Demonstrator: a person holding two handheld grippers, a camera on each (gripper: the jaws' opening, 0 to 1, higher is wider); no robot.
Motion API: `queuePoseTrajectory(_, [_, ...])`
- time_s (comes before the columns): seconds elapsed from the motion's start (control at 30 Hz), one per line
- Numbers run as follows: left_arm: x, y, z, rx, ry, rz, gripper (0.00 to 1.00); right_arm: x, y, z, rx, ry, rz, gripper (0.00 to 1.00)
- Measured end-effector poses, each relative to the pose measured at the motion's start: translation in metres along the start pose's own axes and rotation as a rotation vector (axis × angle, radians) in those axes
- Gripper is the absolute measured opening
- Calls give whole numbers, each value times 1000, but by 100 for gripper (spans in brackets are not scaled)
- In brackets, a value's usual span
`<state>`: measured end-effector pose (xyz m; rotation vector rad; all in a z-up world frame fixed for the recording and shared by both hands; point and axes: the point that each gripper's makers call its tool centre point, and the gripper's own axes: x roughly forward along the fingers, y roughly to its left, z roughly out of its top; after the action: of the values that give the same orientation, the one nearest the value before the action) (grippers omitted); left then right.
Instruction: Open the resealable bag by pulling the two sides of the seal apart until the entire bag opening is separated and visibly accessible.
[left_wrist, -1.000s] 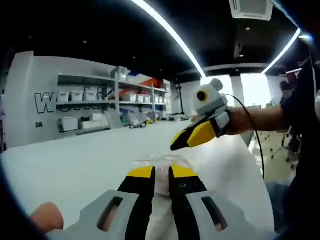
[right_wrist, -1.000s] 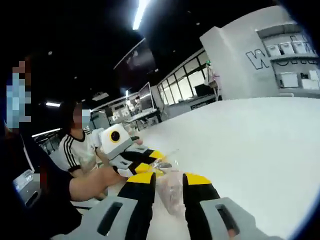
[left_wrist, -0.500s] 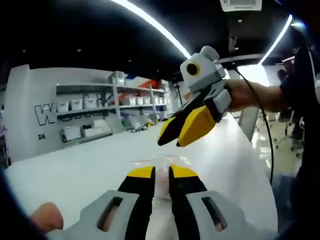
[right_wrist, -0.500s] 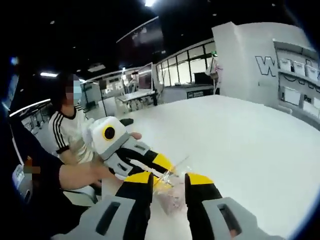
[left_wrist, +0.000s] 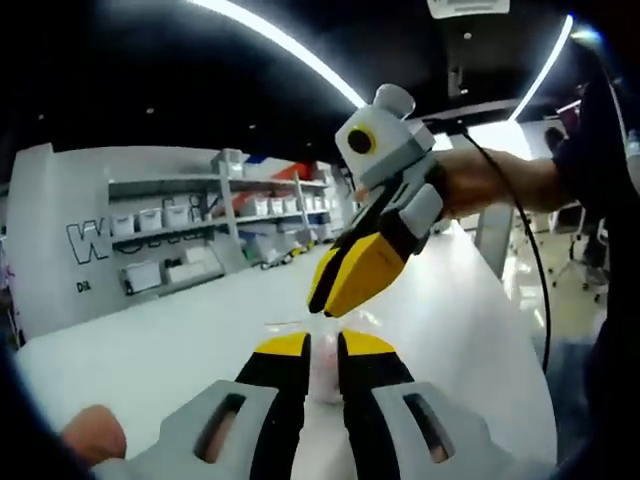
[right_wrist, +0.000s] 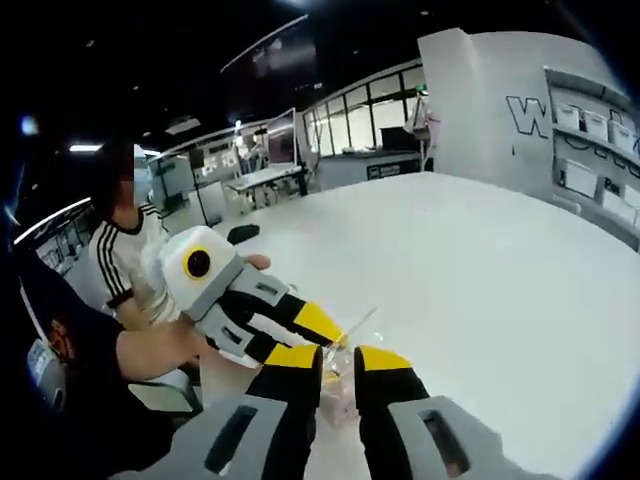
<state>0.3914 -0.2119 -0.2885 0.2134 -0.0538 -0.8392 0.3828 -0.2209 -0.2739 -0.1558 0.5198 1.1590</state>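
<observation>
- Left claw (left_wrist: 322, 345): its yellow-tipped jaws stand nearly together, pinched on the edge of the bag (left_wrist: 322, 368), which shows as a pale, clear strip in the narrow gap between them.
- In the right gripper view the left claw (right_wrist: 325, 335) comes in from the left, held by a hand (right_wrist: 160, 345), its tips at the bag's near-left edge.
- Right claw (right_wrist: 338, 362): jaws a little apart, the bag (right_wrist: 340, 385) lying between them; whether the pads really grip it I cannot tell, as the contact is hidden.
- In the left gripper view the right claw (left_wrist: 340, 285) hangs above the bag, tilted down to the left, its tips close together and just over the bag's top edge.
- The bag is clear plastic with something pinkish inside; it lies on the white table (right_wrist: 480, 270) near the person's edge. Its seal is too blurred to judge as open or closed.
- A thin clear flap of the bag sticks up to the right past the left claw in the right gripper view.
- Shelves (left_wrist: 170, 215) with white bins stand against the far wall.
- A seated person in a striped-sleeve shirt (right_wrist: 120, 265) is beside the table.
</observation>
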Motion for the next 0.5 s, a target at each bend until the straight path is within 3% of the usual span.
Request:
queuePoseTrajectory(0.27, [0, -1, 1, 13, -2, 0, 11, -4, -1, -7, 26, 8, 1, 0])
queuePoseTrajectory(0.4, [0, -1, 1, 25, 1, 6, 11, -6, 2, -4, 0, 3, -6, 11])
queuePoseTrajectory(0.5, [0, -1, 2, 34, 3, 9, 11, -6, 5, -6, -11, 24, -5, 11])
